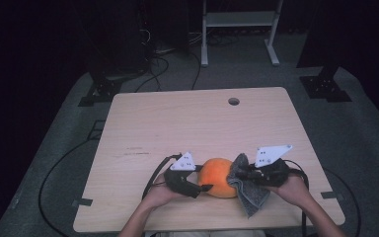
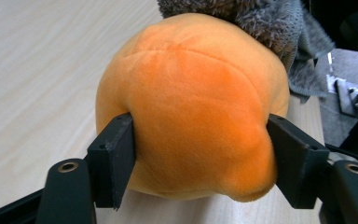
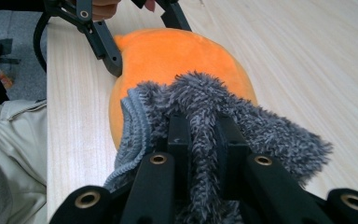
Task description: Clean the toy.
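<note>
While the orange plush ball [image 1: 218, 177] sat on the worktop [image 1: 197, 123] near its front edge, the left hand-held gripper [image 1: 205, 187] clamped it from the side, pads denting the fabric. The right hand-held gripper [image 3: 200, 135] was clenched on a grey cloth [image 3: 205, 107] lying against the ball's far side. Wiping would go best with the ball pinned steady and the cloth drawn across in light strokes.

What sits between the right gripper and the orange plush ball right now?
The fluffy grey cloth, pinched in the right gripper, drapes against the round orange plush ball; the right gripper view shows it.
</note>
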The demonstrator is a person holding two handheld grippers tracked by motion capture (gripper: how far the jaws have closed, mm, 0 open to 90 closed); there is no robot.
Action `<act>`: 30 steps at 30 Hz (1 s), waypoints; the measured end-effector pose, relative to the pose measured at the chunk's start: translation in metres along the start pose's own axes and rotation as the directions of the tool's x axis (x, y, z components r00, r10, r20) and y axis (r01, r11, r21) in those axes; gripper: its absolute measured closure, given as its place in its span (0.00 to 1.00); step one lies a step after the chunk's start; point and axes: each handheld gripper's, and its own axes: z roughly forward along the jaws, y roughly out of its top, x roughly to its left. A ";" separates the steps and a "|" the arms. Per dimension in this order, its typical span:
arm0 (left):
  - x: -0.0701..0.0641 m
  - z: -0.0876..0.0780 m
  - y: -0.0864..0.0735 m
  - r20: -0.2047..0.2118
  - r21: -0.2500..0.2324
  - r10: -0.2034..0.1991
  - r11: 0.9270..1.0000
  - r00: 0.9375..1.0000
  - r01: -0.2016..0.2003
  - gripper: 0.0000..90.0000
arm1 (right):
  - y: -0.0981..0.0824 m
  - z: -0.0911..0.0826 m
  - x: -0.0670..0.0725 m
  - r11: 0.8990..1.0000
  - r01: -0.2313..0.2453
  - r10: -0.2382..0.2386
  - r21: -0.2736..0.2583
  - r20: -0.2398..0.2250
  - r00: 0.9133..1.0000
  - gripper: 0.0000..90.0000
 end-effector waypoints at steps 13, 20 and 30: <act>-0.004 0.003 0.000 -0.025 0.048 0.002 0.999 1.000 -0.001 0.09 | 0.040 0.026 0.011 0.997 0.072 -0.072 -0.002 -0.056 0.996 0.87; -0.003 0.003 -0.006 0.030 0.000 -0.016 1.000 0.999 0.016 0.30 | 0.023 0.028 0.011 0.998 0.049 -0.051 -0.031 -0.047 0.998 0.88; -0.005 0.004 -0.003 0.017 -0.028 -0.007 1.000 1.000 0.008 0.33 | -0.009 0.002 0.002 0.999 -0.034 0.034 -0.026 -0.008 0.999 0.88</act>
